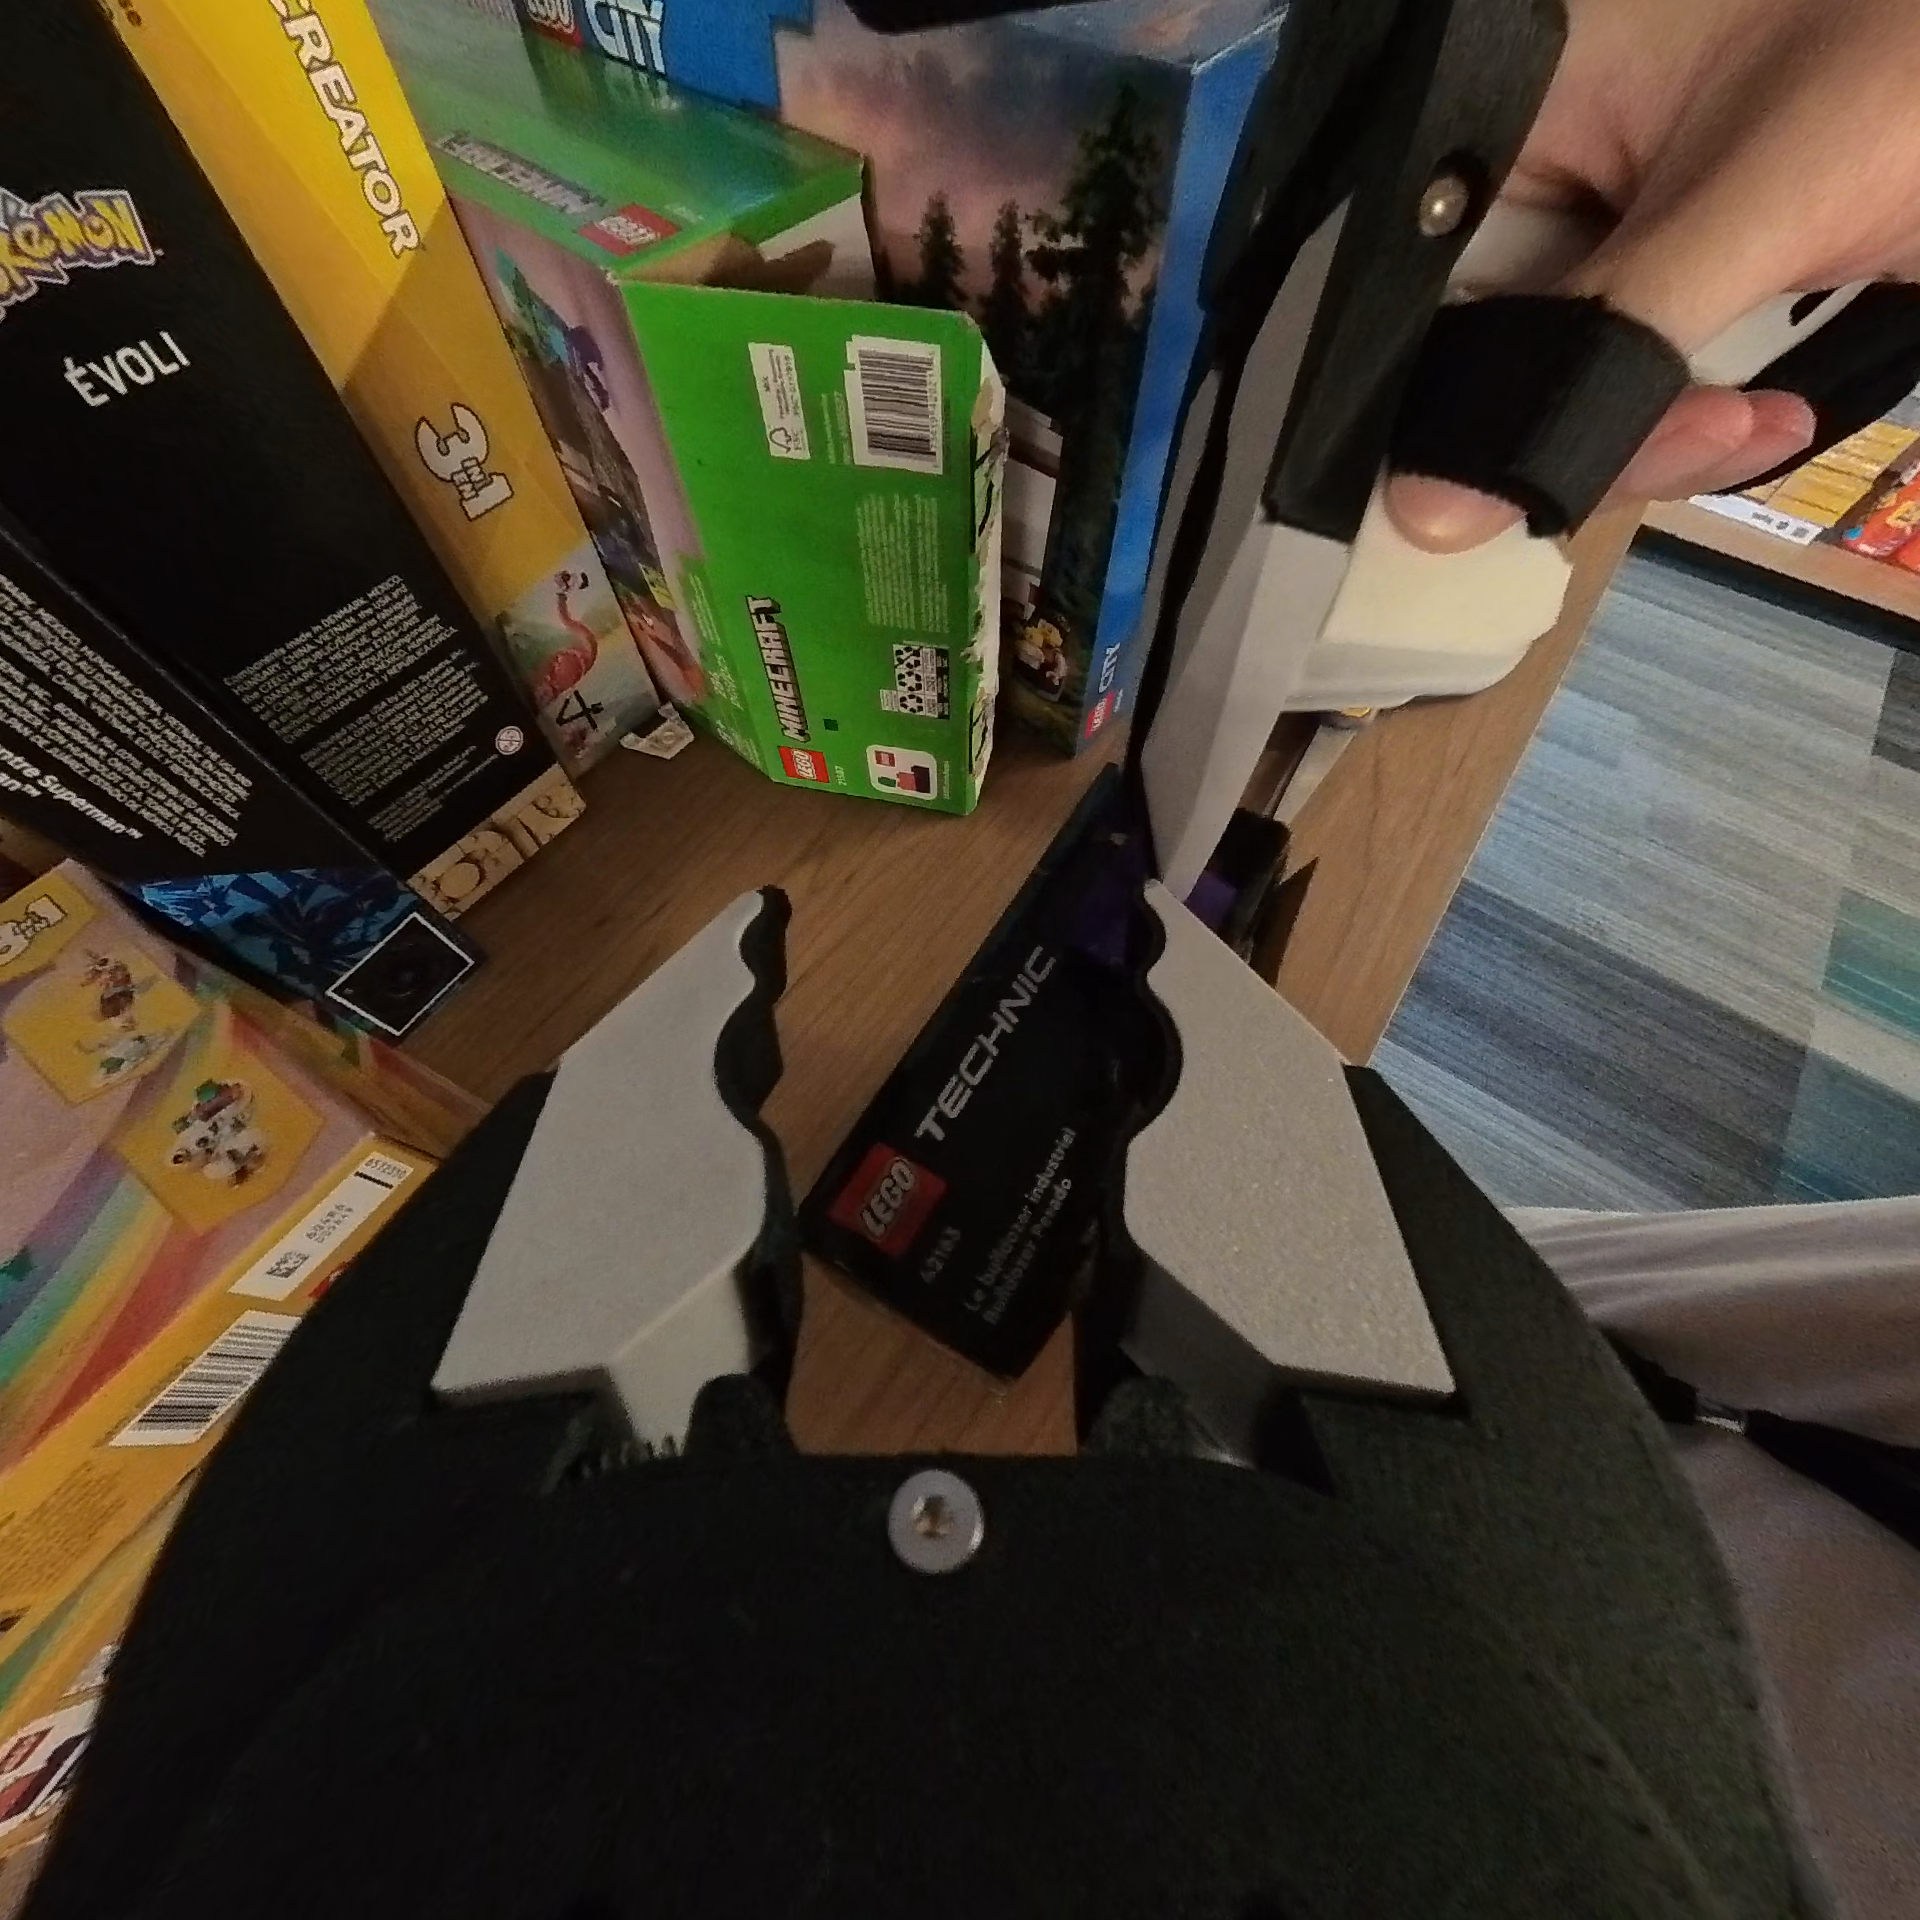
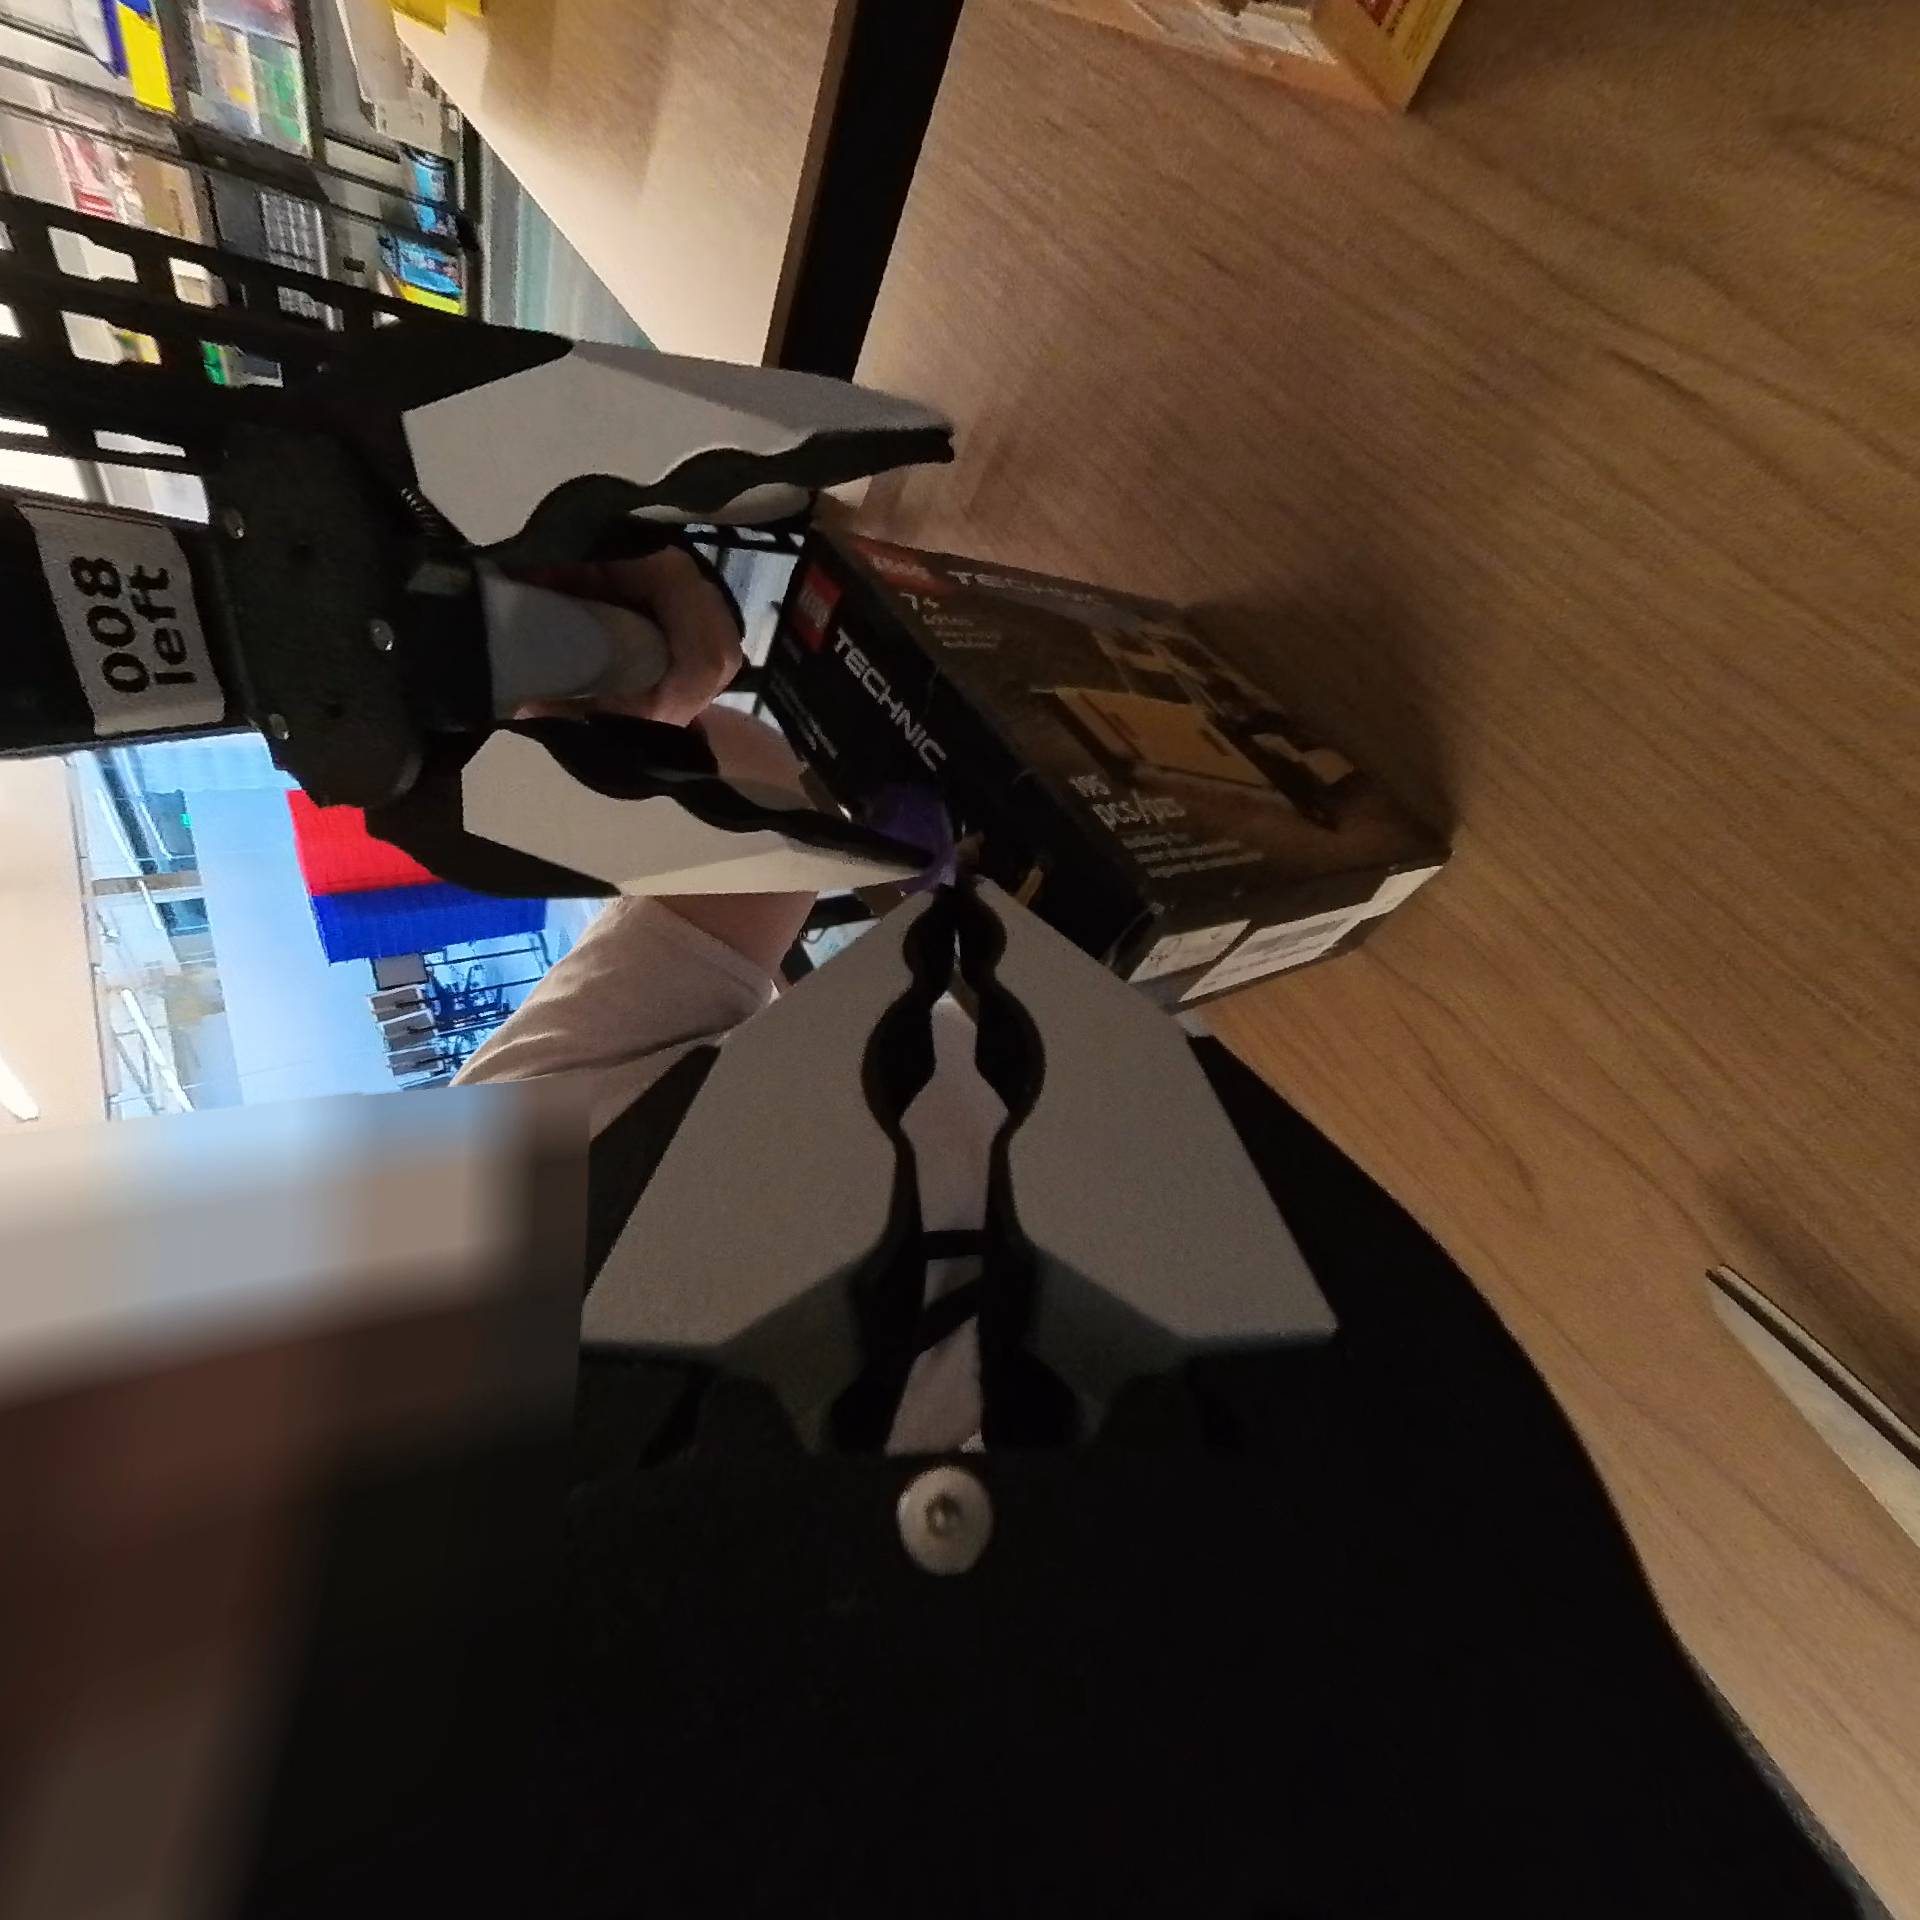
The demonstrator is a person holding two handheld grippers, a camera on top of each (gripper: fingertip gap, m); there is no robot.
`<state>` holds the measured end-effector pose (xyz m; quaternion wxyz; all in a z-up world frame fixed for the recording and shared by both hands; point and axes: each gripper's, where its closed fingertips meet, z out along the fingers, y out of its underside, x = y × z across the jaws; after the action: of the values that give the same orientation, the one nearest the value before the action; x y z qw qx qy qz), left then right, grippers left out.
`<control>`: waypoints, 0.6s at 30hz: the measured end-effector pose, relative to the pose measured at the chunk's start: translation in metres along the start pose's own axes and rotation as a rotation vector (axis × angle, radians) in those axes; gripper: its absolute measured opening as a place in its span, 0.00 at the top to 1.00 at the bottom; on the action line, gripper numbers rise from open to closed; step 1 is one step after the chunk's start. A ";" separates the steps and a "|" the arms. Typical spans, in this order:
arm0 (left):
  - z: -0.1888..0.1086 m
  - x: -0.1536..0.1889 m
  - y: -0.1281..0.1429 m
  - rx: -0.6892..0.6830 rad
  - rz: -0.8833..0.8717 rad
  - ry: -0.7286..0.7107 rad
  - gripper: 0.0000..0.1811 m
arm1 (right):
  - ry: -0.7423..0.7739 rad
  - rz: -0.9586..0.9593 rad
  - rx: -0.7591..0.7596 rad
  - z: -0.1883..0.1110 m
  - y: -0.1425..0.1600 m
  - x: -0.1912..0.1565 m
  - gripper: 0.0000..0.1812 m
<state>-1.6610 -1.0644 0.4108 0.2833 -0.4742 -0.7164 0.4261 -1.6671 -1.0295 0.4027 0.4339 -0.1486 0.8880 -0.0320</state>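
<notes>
One black box (image 1: 977,1153), two claws, left claw (image 1: 961,914), right claw (image 2: 954,902)

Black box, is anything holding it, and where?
Left tongs straddle the black box, open, unclamped. Right tongs are shut at its corner beside a purple bit; grip cannot be told.

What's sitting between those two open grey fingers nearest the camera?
In the left wrist view, a black box lies on the wooden shelf between the left gripper's fingers.
</notes>
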 end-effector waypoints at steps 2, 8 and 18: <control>-0.001 0.000 0.000 -0.002 0.005 0.000 0.65 | -0.001 0.005 0.001 0.001 -0.001 0.000 1.00; 0.001 0.000 0.008 -0.042 0.028 -0.009 0.64 | 0.038 -0.017 -0.009 0.002 -0.002 0.001 1.00; 0.003 0.001 0.011 -0.059 0.034 -0.006 0.68 | 0.142 -0.170 -0.035 0.001 -0.004 -0.001 0.93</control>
<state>-1.6589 -1.0623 0.4002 0.2597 -0.4935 -0.7213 0.4108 -1.6654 -1.0329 0.4034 0.3627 -0.2284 0.9012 -0.0636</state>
